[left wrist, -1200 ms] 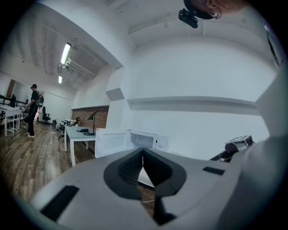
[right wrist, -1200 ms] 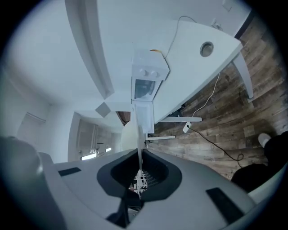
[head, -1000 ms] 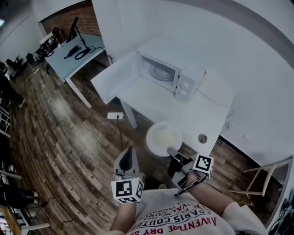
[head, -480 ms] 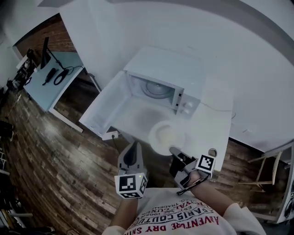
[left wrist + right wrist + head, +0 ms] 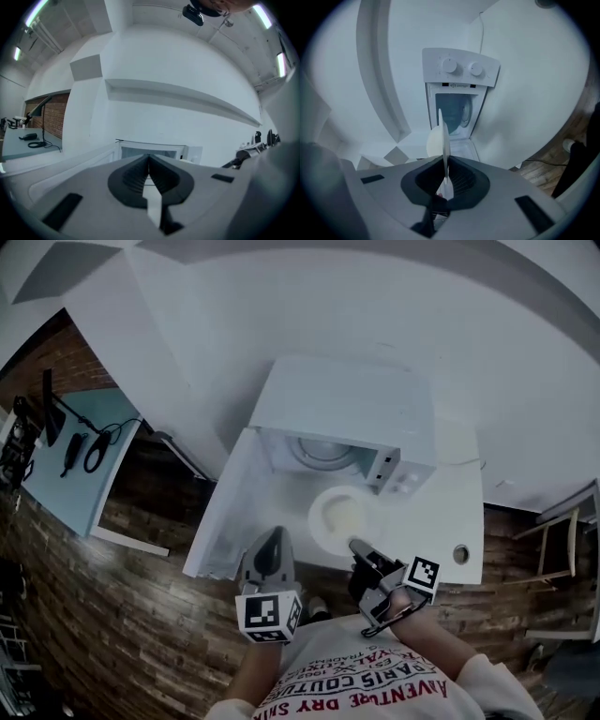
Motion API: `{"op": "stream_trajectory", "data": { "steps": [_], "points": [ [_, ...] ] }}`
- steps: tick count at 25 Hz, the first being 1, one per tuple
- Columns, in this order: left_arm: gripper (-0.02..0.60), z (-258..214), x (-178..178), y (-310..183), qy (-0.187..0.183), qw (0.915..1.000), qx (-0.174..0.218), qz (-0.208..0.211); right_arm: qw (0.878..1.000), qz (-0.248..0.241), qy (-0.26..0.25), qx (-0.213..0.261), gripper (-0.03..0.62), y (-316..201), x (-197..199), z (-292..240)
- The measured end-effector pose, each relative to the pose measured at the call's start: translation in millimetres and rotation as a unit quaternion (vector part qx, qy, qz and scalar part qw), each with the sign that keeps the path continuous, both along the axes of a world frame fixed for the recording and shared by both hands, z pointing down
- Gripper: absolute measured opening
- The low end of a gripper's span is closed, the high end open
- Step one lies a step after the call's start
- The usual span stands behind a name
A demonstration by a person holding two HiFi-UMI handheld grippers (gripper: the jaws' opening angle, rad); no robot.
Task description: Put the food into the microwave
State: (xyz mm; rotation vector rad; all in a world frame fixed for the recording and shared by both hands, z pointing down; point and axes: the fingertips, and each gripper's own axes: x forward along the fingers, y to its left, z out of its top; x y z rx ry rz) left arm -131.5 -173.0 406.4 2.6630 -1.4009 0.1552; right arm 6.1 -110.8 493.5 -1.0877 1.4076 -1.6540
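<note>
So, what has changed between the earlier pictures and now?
The person has walked up to the microwave, which is now straight ahead. The plate, earlier at the edge of the table, is now just before the open cavity. Nothing was taken or let go. The right gripper stays shut on the plate's rim, the left gripper stays shut and empty, and the door stays open.

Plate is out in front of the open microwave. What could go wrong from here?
1. The right gripper pinches the plate only at its near rim, so it could tilt or slip.
2. The microwave opening looks not much wider than the plate, so the plate's edge might clip the frame or the open door.
3. The left gripper is shut and empty, giving no support underneath.
</note>
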Motion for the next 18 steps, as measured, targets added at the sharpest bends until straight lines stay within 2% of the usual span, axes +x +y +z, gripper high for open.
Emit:
{"op": "stream_trajectory", "data": {
  "steps": [9,18],
  "points": [
    [0.006,27.4,27.2,-49.6,-0.009,0.9983,-0.033,0.047,0.999,0.028,0.004,-0.02,0.025,-43.1,13.5,15.5],
    [0.006,44.7,56.0,-93.2,-0.032,0.9968,-0.051,0.053,0.999,0.037,0.016,-0.025,0.025,-91.9,35.9,42.2]
  ]
}}
